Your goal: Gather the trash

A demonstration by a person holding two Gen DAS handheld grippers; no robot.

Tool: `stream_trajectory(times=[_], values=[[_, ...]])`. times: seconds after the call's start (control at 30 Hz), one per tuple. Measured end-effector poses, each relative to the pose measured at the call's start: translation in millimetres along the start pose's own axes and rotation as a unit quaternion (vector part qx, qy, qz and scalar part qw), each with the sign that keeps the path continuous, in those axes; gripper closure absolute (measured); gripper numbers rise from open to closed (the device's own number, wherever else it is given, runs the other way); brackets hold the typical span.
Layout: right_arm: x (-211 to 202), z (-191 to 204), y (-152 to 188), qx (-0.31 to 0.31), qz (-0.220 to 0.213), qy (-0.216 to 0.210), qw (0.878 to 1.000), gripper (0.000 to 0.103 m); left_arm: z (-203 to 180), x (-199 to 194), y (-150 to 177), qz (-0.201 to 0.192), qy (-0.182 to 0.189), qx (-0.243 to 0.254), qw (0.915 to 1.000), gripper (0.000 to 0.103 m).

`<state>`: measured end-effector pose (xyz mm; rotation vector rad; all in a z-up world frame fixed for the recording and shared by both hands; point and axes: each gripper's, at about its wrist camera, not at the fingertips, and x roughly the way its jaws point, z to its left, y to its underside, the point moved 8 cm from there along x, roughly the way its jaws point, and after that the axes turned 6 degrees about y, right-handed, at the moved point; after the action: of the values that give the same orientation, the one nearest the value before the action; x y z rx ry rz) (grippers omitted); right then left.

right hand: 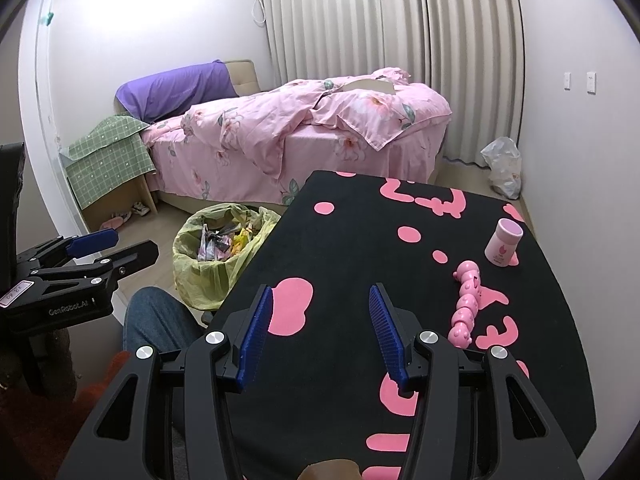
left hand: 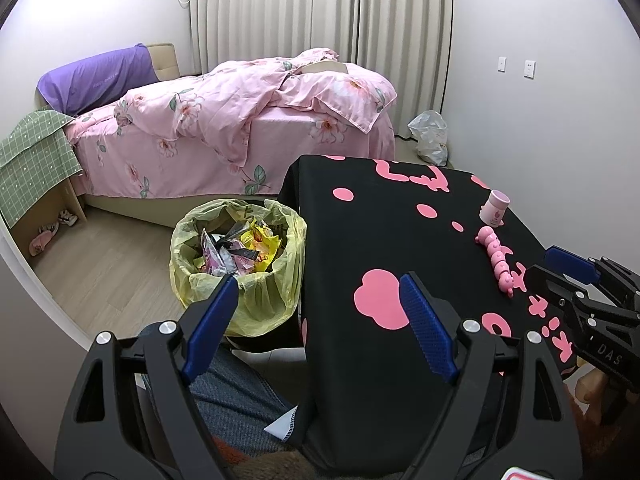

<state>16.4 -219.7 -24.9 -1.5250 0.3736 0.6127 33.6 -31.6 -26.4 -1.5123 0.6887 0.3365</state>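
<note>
Seen from both wrist cameras: a bedroom, with a table under a black cloth with pink blotches [right hand: 344,248]. Beside its left edge, on the floor, stood a round bin lined with a yellow-green plastic bag [left hand: 236,258], already filled with crumpled wrappers [left hand: 240,250], mouth facing up, long axis vertical. Left gripper [left hand: 318,302] held jaws wide apart, nothing between them, hovering over the table edge near the bin. Right gripper [right hand: 320,316] likewise spread and empty above the cloth. No loose trash visible on the table; only a pink segmented toy caterpillar [right hand: 464,304] and a small pink-white jar [right hand: 503,247]. Judged nearly complete, perhaps finished.
</note>
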Motion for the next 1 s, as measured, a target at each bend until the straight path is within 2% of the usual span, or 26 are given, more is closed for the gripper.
stream_trajectory(times=[1.0], values=[[-0.6, -0.3, 1.3, 0.003, 0.001, 0.002, 1.000, 0.055, -0.8, 2.9, 4.3, 0.004, 0.003, 0.004, 1.0000, 0.025]])
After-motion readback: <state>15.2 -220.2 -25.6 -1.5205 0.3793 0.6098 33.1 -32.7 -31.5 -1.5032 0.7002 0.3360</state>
